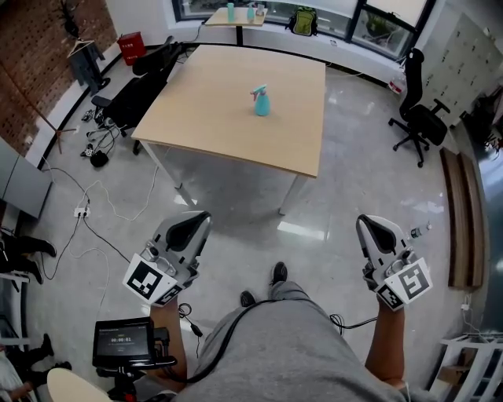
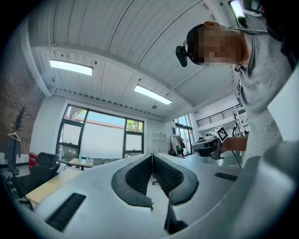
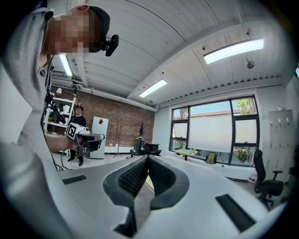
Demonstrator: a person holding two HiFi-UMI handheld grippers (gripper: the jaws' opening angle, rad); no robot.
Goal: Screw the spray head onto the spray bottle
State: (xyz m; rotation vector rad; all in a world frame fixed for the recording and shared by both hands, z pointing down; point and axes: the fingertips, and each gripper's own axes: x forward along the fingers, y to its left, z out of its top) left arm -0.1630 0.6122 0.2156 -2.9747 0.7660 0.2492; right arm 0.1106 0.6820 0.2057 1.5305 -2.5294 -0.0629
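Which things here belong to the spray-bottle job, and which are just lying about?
Job in hand:
spray bottle on the table; left gripper and right gripper, both shut and empty.

Lying about:
office chair; green backpack; red box; floor cables; far table with bottles.

You're working in a bright room: daylight floods through the windows (image 3: 212, 133), ceiling light strips (image 2: 71, 67) glow, and the glossy floor (image 1: 369, 180) throws glare. Both gripper views bend strongly, with black corners.
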